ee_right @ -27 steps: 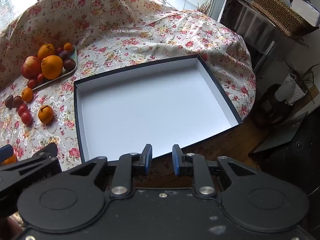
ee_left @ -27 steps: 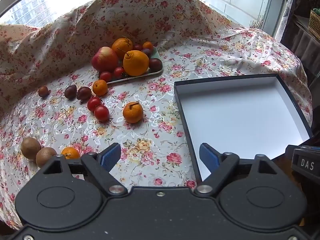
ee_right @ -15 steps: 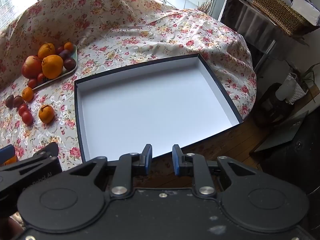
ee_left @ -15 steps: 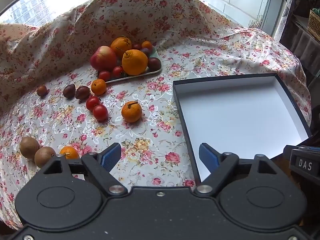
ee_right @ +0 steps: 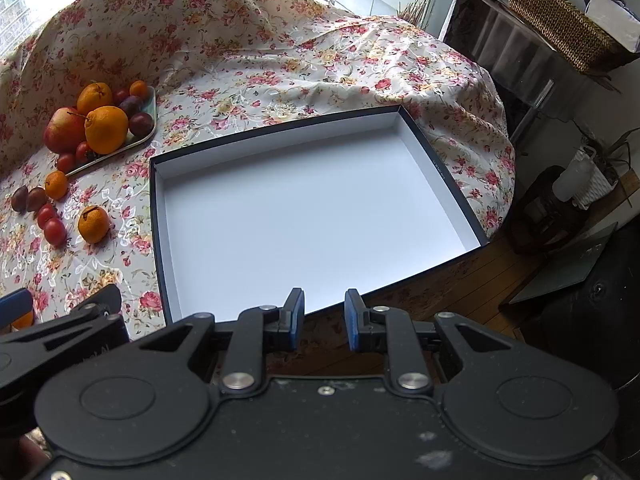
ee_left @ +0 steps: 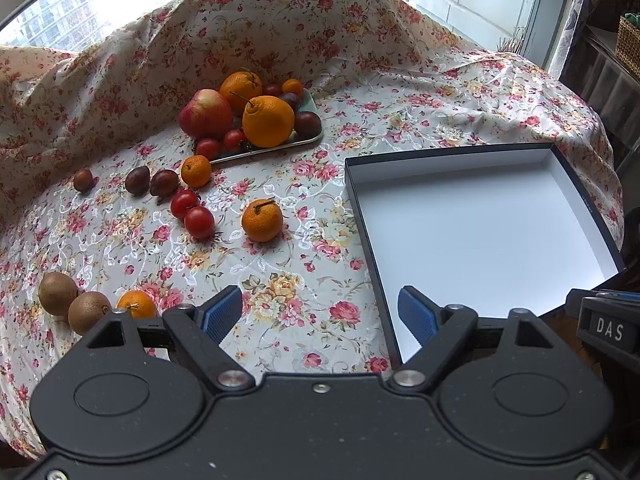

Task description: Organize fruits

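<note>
An empty white box with a dark rim point(ee_left: 576, 190) point(ee_right: 444, 174) lies on the right of the floral tablecloth. A small tray point(ee_left: 280, 146) point(ee_right: 150, 130) at the back left holds an apple point(ee_left: 206, 114), two large oranges and small fruit. Loose on the cloth lie a mandarin point(ee_left: 262, 220) point(ee_right: 93, 224), two red tomatoes point(ee_left: 199, 222), dark plums point(ee_left: 164, 182), two kiwis point(ee_left: 88, 312) and another mandarin point(ee_left: 136, 304). My left gripper point(ee_left: 320, 314) is open wide and empty above the cloth's near part. My right gripper point(ee_right: 324, 318) is open a little and empty at the box's near edge.
The cloth rises in a high fold point(ee_left: 280, 20) behind the tray. A wicker basket point(ee_right: 560, 36) stands on a shelf at the right. A wooden floor point(ee_right: 460, 292) and dark furniture lie beyond the table's right edge.
Both views have shifted very slightly; the fruit sits a touch lower left in the left wrist view. Neither gripper has changed its opening.
</note>
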The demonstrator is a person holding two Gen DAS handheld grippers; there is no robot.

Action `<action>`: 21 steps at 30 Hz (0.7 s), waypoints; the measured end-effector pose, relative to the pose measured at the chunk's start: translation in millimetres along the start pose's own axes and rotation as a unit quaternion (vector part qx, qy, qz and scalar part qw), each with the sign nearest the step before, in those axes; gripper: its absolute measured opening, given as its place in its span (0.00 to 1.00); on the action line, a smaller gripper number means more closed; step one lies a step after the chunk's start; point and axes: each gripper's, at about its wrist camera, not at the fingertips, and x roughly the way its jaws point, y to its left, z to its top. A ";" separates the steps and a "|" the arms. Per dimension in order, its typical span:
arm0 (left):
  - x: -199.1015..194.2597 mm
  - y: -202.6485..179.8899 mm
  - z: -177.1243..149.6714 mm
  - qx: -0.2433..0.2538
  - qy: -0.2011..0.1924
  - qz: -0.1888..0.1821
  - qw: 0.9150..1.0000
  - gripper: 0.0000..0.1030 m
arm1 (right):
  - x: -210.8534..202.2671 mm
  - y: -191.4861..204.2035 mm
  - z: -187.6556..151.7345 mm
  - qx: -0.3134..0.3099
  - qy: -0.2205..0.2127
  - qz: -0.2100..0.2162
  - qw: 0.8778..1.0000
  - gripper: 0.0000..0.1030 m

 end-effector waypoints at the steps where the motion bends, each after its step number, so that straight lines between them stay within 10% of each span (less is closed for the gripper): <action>1: 0.1 -0.1 -0.1 0.000 0.000 0.000 1.000 0.82 | -0.1 0.0 -0.1 0.000 0.000 0.000 1.000 0.21; 21: 6.4 5.7 -0.8 -0.015 0.015 0.005 1.000 0.82 | -0.2 0.6 -0.3 -0.006 0.004 0.007 1.000 0.21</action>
